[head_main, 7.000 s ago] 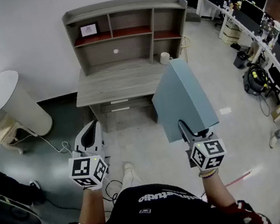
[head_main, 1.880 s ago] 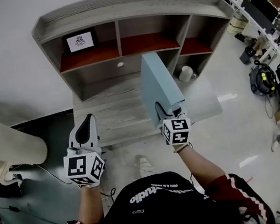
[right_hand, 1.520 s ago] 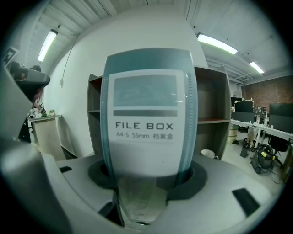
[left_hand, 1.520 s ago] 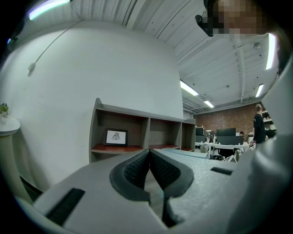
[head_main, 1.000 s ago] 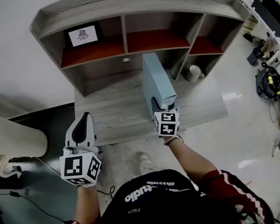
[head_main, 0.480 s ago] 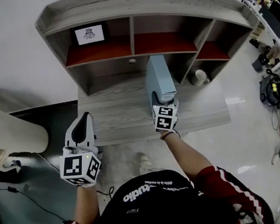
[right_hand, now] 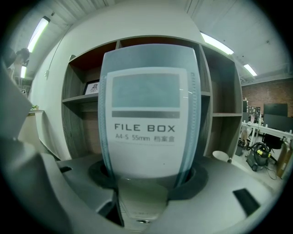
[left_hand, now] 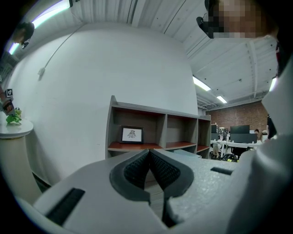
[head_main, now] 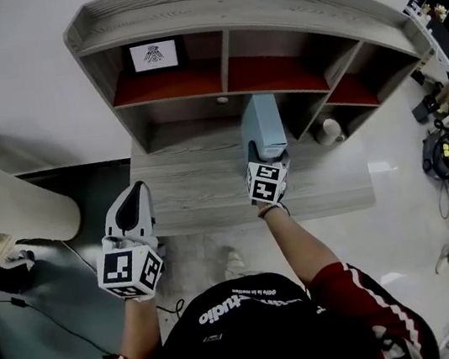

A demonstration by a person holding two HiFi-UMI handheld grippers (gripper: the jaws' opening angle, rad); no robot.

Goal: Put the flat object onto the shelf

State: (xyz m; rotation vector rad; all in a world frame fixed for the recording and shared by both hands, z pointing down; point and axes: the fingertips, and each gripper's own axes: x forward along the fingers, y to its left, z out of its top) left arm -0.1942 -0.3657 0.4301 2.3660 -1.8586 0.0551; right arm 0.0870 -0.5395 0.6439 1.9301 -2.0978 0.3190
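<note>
File box (head_main: 263, 128) upright, its lower end clamped between the 2 fingers of the right gripper (head_main: 266, 161). It sits over the bench (head_main: 196, 189), apparently at the shelf (head_main: 275, 76) opening. Left gripper (head_main: 132, 197) fingers pressed together, empty.

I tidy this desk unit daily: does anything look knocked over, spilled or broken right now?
Nothing stands out. The framed picture stands upright in the top-left compartment, the white cup sits upright on the desk, and the right gripper holds the file box upright, not yet on the shelf.
</note>
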